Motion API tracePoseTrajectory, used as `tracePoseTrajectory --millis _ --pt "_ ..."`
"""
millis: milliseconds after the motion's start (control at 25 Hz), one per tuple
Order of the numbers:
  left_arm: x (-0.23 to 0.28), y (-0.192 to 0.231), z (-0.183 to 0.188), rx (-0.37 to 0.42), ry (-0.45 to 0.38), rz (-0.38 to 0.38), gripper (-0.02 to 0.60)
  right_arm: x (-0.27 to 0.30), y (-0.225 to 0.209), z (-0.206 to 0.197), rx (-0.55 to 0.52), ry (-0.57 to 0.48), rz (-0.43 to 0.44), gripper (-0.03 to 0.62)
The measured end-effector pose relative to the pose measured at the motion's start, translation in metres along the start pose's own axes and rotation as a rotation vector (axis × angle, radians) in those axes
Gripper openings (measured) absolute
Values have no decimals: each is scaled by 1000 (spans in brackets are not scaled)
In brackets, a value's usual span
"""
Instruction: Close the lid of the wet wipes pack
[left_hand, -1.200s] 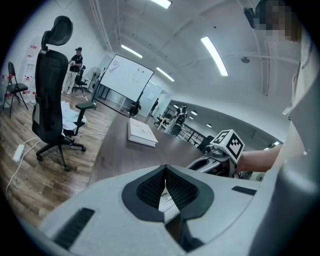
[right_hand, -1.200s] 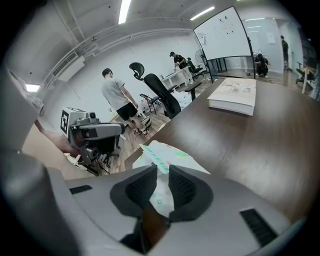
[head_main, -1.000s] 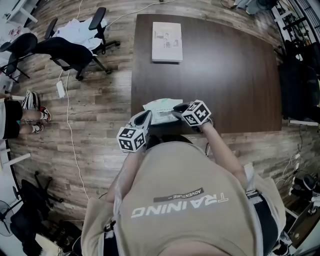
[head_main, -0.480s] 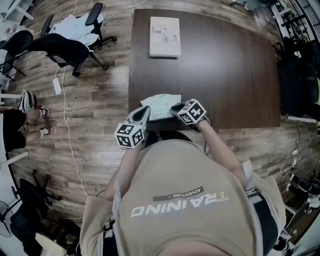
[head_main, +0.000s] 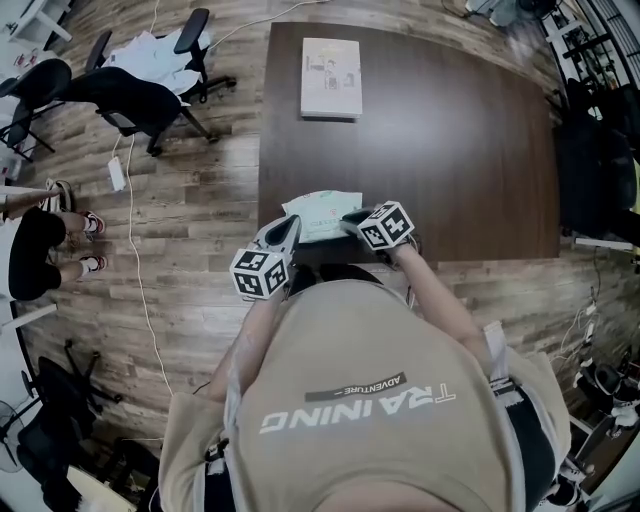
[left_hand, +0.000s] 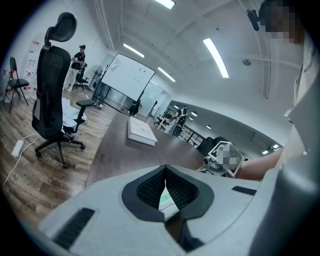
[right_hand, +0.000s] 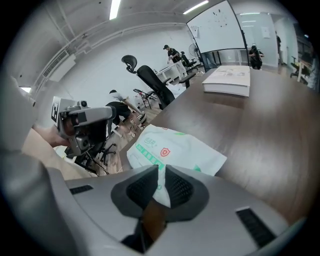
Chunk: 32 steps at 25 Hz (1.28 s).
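The wet wipes pack (head_main: 322, 214), white with green print, lies flat on the dark brown table (head_main: 450, 150) close to its near edge. Its lid does not show in any view. My left gripper (head_main: 289, 231) is at the pack's near left corner. In the left gripper view its jaws meet at the tips, and a sliver of the pack (left_hand: 165, 198) shows between the pads. My right gripper (head_main: 354, 217) is at the pack's near right edge. In the right gripper view the pack (right_hand: 175, 147) spreads ahead, and the right gripper (right_hand: 161, 187) is shut on its white edge.
A white book (head_main: 331, 64) lies at the table's far left, also seen as the book (right_hand: 229, 80) ahead of the right gripper. Office chairs (head_main: 130, 95) stand on the wood floor to the left, with a cable (head_main: 135, 250) trailing there. A person's legs (head_main: 40, 235) are at the far left.
Both grippers and the pack keep their places. Only the head view has shifted slightly, and the person at the far left has moved.
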<state>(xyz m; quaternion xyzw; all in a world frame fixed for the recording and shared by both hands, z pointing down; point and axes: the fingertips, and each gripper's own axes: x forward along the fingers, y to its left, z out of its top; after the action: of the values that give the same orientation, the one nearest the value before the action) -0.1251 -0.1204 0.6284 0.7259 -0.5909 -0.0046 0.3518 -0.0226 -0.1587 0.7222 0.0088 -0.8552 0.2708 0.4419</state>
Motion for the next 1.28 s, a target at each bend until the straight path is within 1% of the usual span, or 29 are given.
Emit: tracePoseTrajectory --millis 160,360,680,840,1000,1160,1280 --pt "1 -1 9 22 -6 -3 9 -3 5 5 -55 31 6 40" --pt "0 0 16 42 -19 3 9 -10 9 15 -86 20 18 37" --pt "-3 3 15 12 -39 27 9 -21 15 43 -135 -24 9 35" --pt "0 2 17 41 -43 21 9 -16 24 45 -181 2 41 26" --pt "2 6 19 67 -41 19 9 -4 26 48 -224 17 36 18" --pt "-5 13 7 52 -23 33 9 5 32 55 -214 -18 39 15" --pt "-7 18 -2 27 -3 38 9 12 32 54 -210 -4 28 14"
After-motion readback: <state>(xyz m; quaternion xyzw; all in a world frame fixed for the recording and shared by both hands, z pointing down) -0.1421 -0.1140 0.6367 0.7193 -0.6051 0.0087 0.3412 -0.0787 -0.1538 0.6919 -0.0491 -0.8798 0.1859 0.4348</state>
